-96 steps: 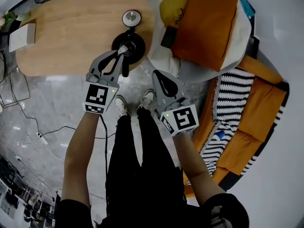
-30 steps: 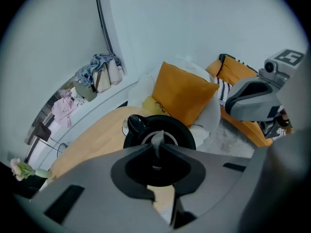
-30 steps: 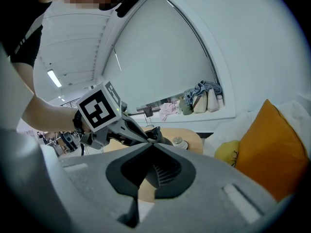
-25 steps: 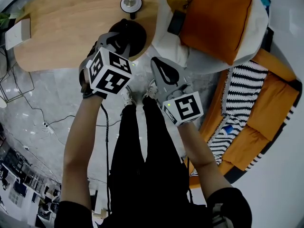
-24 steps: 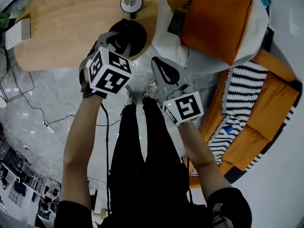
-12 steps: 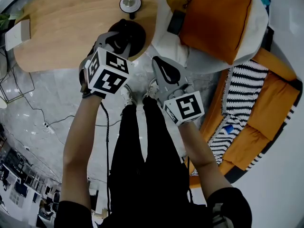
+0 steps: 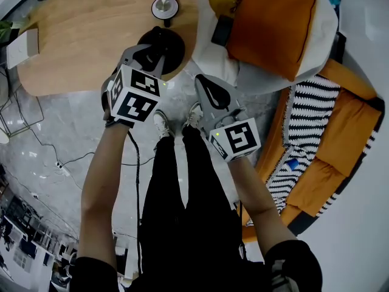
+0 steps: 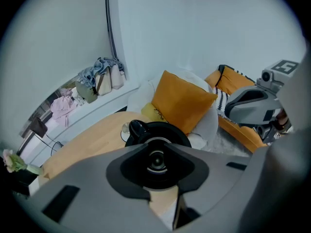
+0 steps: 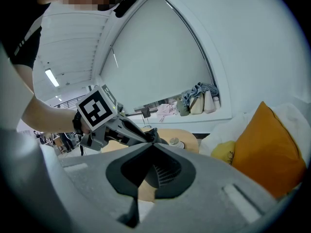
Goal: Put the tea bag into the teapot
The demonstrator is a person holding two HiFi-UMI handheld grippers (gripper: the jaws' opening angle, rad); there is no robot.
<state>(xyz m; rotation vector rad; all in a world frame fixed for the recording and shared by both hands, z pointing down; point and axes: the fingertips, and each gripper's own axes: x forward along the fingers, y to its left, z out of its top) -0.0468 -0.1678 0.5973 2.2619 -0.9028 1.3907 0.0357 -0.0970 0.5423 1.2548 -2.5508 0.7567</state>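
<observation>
The left tongs (image 7: pixel 157 48) hover over the black teapot (image 7: pixel 176 53), jaws narrowly apart, empty, just closing a little. The right tongs (image 7: pixel 201 83), at four o'clock, are pinched together.

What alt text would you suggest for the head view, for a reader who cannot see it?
The left gripper hangs over a black teapot at the edge of a wooden table, its empty jaws slightly apart, having just closed a little. The shut right gripper hangs beside it above the floor.
</observation>
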